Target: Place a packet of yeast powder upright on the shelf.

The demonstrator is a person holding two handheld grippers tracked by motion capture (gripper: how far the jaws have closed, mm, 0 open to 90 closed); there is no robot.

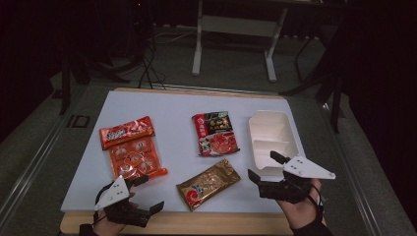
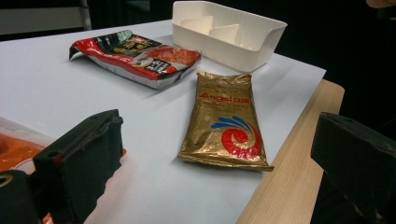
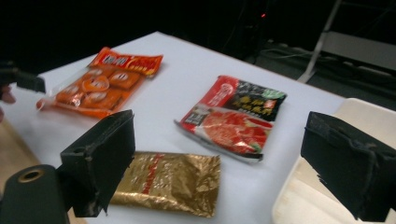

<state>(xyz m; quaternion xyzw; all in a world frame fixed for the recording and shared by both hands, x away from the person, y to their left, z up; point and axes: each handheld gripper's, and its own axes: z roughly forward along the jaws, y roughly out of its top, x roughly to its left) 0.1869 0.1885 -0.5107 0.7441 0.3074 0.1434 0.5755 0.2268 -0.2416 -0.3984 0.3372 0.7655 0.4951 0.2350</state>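
Note:
A gold foil packet (image 1: 209, 183) lies near the table's front edge, between my two grippers. My left gripper (image 1: 147, 194) hovers at the front left, open and holding nothing, with the gold packet (image 2: 224, 123) a short way ahead of its jaws. My right gripper (image 1: 265, 168) is open at the front right, beside the near end of a white divided tray (image 1: 270, 140). In the right gripper view the gold packet (image 3: 173, 182) sits low between the spread jaws. A red and black packet (image 1: 215, 132) lies mid-table. An orange snack pack (image 1: 132, 150) lies on the left.
A white sheet (image 1: 177, 108) covers the table, with a wooden strip (image 1: 196, 222) bare along the front edge. Beyond the table stand a white desk frame (image 1: 236, 39), dark chair legs and cables on the floor.

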